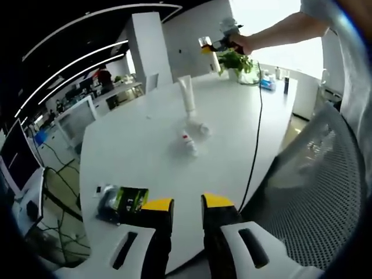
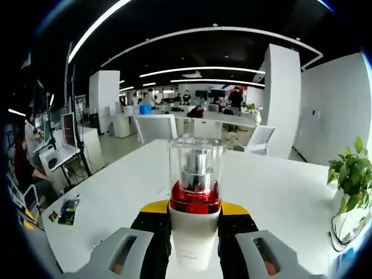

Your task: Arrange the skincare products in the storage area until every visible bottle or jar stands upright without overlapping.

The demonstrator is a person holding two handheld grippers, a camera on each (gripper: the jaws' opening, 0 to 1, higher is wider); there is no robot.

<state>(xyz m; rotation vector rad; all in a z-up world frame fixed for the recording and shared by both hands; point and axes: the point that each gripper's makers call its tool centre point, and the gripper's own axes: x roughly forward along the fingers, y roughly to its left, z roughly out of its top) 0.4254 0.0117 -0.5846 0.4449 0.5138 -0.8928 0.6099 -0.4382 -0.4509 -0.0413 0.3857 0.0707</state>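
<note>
While the right tool (image 2: 195,232) pinches one white pump bottle (image 2: 195,197) between its yellow-tipped jaws, holding it upright above the white bench (image 2: 116,197), the left tool (image 1: 187,208) hangs over the near edge of that bench with its jaws spread and nothing between them. The held bottle has a clear cap, a silver pump inside it and a red collar; no writing on it can be read.

From the left gripper view, three skincare items rest on the bench (image 1: 139,145): one tall white tube (image 1: 186,93) standing upright, and two small white bottles lying on their sides, one with a red mark (image 1: 188,142) and one just beyond it (image 1: 199,127). Near the left tool sits one green-and-black packet (image 1: 131,199), its print too small to read. That view also takes in the right tool (image 1: 210,44) raised high in a person's hand (image 1: 240,42), one black cable (image 1: 258,122) across the bench, one potted plant (image 1: 238,61) and one mesh chair back (image 1: 322,180).

The right gripper view gives the plant (image 2: 350,174) at its edge, and an office with desks beyond.
</note>
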